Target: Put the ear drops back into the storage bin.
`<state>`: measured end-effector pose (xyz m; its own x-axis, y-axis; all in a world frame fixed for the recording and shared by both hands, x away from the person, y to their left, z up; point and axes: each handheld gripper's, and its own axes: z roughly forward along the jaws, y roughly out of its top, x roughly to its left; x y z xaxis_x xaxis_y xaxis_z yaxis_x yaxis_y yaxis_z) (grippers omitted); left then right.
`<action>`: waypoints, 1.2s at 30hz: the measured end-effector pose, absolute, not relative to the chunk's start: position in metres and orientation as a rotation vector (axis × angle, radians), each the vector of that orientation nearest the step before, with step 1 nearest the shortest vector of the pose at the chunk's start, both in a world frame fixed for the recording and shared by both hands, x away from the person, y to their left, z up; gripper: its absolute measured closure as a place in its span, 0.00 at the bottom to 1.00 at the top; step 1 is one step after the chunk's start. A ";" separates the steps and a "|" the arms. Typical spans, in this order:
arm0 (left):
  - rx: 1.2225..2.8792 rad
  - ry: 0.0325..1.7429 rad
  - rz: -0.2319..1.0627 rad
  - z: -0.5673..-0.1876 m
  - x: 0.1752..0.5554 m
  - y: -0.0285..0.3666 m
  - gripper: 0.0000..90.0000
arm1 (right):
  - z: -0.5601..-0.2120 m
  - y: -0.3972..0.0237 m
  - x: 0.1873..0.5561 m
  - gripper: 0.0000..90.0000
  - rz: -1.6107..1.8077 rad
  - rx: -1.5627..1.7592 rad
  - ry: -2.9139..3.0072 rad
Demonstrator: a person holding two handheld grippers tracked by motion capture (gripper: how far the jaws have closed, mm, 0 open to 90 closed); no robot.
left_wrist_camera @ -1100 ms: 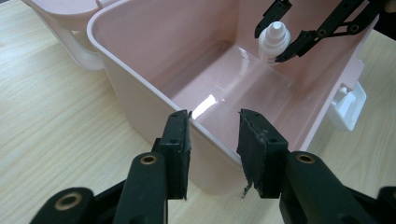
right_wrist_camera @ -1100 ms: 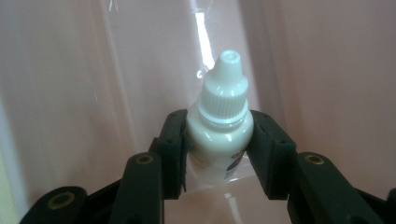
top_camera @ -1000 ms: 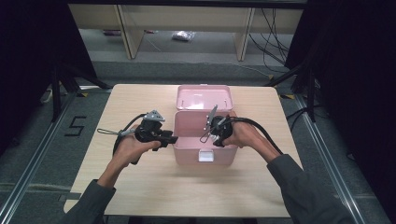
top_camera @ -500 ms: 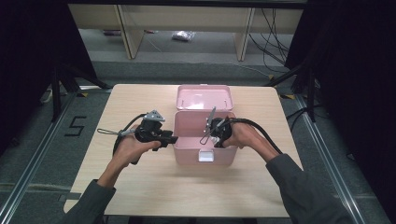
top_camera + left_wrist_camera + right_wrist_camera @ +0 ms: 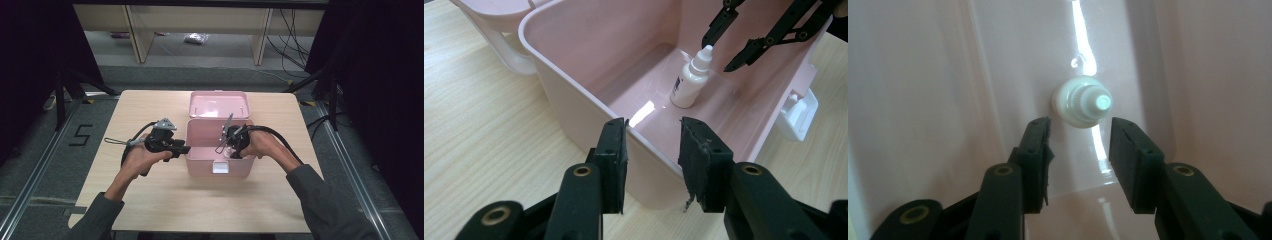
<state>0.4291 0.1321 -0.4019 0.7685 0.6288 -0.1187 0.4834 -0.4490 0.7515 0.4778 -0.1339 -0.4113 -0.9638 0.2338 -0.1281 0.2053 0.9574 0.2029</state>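
Pink box (image 5: 574,65) walls hem the upright bottle (image 5: 690,80); open above.

A pale wooden tabletop (image 5: 165,200) stood on grey floor; a floor marking "5" (image 5: 81,135) lay left, black cables (image 5: 295,30) behind

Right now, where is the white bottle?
The bottle stands upright on the floor of the open pink box, directly below the right gripper, whose open jaws are apart from it.
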 end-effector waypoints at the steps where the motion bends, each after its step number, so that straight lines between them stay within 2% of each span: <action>1: 2.136 0.824 0.215 -0.402 0.429 0.132 0.70 | -0.410 -0.134 0.477 0.67 0.278 0.361 2.961; 12: 2.135 0.824 0.213 -0.402 0.430 0.132 0.69 | -0.397 -0.142 0.481 0.53 0.375 0.370 2.894; 25: 2.134 0.824 0.212 -0.402 0.430 0.132 0.69 | -0.386 -0.148 0.479 0.51 0.451 0.473 2.879; 36: 2.133 0.824 0.211 -0.402 0.430 0.132 0.69 | -0.383 -0.155 0.481 0.50 0.495 0.433 2.865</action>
